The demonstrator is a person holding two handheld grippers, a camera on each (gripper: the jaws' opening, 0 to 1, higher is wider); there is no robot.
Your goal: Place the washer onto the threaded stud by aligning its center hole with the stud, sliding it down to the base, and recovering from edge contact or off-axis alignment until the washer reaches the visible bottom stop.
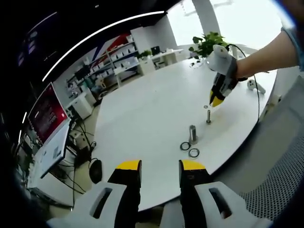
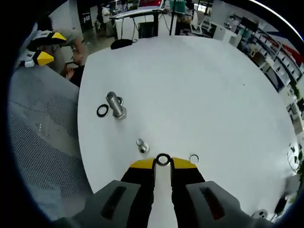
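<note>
1. Right gripper (image 2: 163, 163) clenched on the washer (image 2: 163, 159): ring pinched edge-on between the two yellow fingertips (image 2: 142, 164), hole visible.
2. Washer held above the white table (image 2: 199, 85), just beside and slightly right of the small threaded stud (image 2: 142, 146), not yet over it.
3. From the left gripper view, right gripper (image 1: 214, 102) pointing down from a raised forearm, washer (image 1: 205, 107) a little above the thin stud (image 1: 208, 116).
4. Left gripper (image 1: 160, 166) released, jaws parted with nothing between, hovering off the table's near edge.
5. Larger bolt (image 2: 115, 105) standing apart from the stud, two dark rings (image 1: 189, 149) flat at its base.
6. Small open ring (image 2: 194, 158) lying flat just right of the right gripper's tips.
</note>
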